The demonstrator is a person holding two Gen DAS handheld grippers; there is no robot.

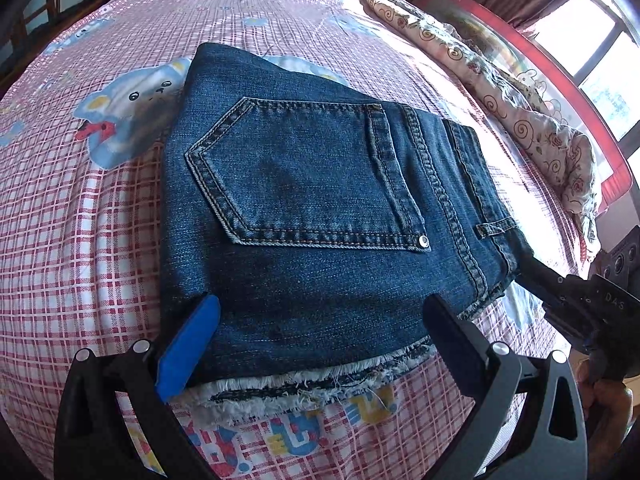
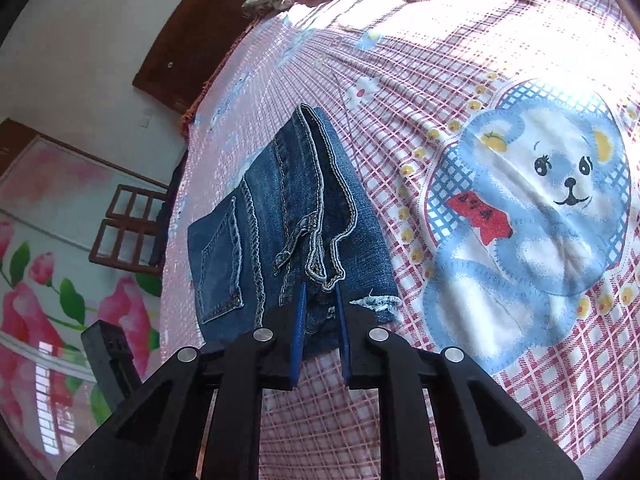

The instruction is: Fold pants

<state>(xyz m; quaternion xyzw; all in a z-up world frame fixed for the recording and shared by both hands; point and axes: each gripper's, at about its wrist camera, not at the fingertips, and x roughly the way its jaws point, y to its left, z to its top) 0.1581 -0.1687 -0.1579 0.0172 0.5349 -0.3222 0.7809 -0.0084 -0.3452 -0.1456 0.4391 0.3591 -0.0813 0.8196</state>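
Note:
Blue jeans (image 1: pixel 320 184) lie folded into a compact stack on the bed, back pocket (image 1: pixel 304 172) on top and frayed hems (image 1: pixel 304 384) at the near edge. My left gripper (image 1: pixel 320 304) stands open, its fingers wide apart on either side of the stack's near end, one blue pad (image 1: pixel 188 348) against the left side. From the right wrist view, the jeans (image 2: pixel 304 216) show their waistband side. My right gripper (image 2: pixel 321 290) has its pads drawn close on the waistband corner, denim pinched between them. That gripper (image 1: pixel 532 268) also shows at the stack's right corner.
A pink plaid sheet with a blue bear print (image 2: pixel 520 208) covers the bed. A floral quilt (image 1: pixel 520 120) is bunched along the far right edge below a window (image 1: pixel 592 40). A wooden chair (image 2: pixel 128 232) stands beyond the bed's left side. A hand (image 1: pixel 608 392) holds the right gripper.

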